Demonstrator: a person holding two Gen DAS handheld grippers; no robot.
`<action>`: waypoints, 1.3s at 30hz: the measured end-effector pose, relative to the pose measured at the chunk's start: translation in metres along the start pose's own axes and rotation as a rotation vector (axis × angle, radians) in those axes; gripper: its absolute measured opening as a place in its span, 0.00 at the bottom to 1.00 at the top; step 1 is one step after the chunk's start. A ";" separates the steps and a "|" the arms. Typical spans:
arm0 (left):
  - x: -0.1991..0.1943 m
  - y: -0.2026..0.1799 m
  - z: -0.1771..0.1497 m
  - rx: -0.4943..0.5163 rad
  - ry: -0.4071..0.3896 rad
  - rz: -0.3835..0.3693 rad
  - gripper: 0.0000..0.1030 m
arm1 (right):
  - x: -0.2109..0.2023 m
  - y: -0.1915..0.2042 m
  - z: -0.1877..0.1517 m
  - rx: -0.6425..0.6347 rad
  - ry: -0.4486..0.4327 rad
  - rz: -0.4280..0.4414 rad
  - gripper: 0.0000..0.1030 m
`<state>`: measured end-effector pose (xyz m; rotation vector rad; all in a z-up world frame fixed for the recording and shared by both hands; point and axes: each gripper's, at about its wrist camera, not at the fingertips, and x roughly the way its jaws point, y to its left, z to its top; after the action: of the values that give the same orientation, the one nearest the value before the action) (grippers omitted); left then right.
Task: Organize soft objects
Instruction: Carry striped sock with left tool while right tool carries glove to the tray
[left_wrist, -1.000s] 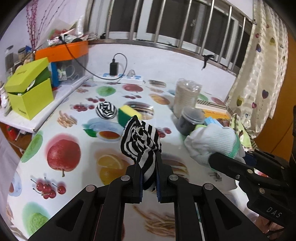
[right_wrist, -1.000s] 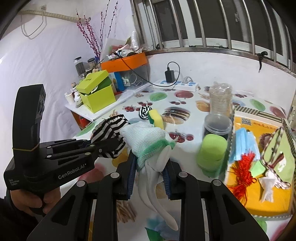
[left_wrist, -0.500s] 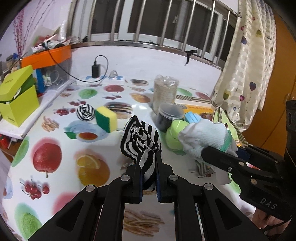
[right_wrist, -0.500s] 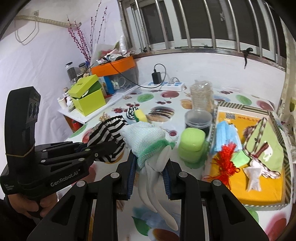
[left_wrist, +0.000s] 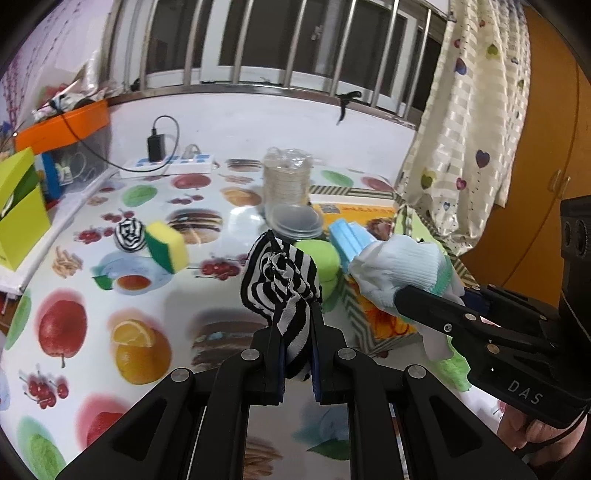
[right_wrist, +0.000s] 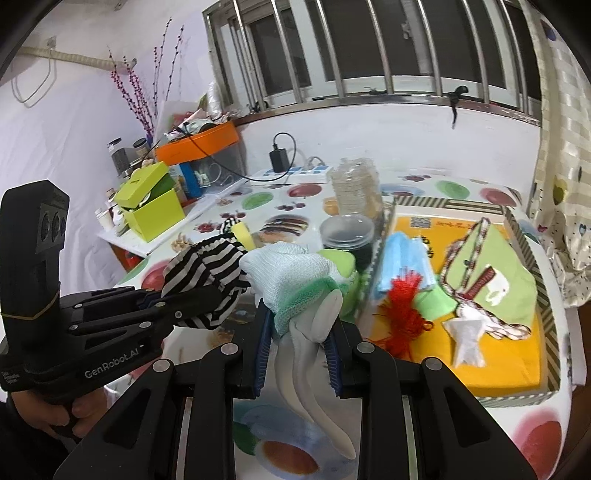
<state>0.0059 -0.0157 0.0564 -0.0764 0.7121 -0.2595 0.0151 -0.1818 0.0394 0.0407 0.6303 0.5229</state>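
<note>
My left gripper (left_wrist: 297, 325) is shut on a black-and-white striped sock (left_wrist: 280, 277) and holds it above the table; the sock also shows in the right wrist view (right_wrist: 207, 284). My right gripper (right_wrist: 299, 325) is shut on a white glove with a green cuff (right_wrist: 291, 273), held above the table just right of the sock; the glove shows in the left wrist view (left_wrist: 402, 266). A rolled striped sock (left_wrist: 127, 232) and a yellow-green sponge (left_wrist: 164, 245) lie on the table. An orange-lined tray (right_wrist: 491, 354) at the right holds blue masks (right_wrist: 402, 262), a red tassel and green cloth.
A green round container (left_wrist: 325, 254), a dark lidded tub (right_wrist: 345, 236) and a clear cup stack (left_wrist: 286, 181) stand by the tray. A power strip (left_wrist: 166, 166), a lime box (right_wrist: 155, 206) and an orange bin (right_wrist: 199, 142) line the back left. A curtain (left_wrist: 469, 122) hangs at the right.
Both grippers have moved right toward the tray, each still holding its item. The tray and green container now sit closer and more central.
</note>
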 end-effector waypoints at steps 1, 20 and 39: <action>0.002 -0.003 0.001 0.006 0.002 -0.007 0.10 | -0.001 -0.002 0.000 0.004 -0.001 -0.004 0.26; 0.026 -0.060 0.012 0.099 0.028 -0.097 0.10 | -0.024 -0.052 -0.005 0.093 -0.027 -0.105 0.26; 0.053 -0.083 0.019 0.115 0.056 -0.130 0.10 | -0.039 -0.105 -0.009 0.178 -0.039 -0.192 0.26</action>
<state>0.0390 -0.1101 0.0499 -0.0053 0.7479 -0.4276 0.0308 -0.2932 0.0335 0.1562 0.6337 0.2791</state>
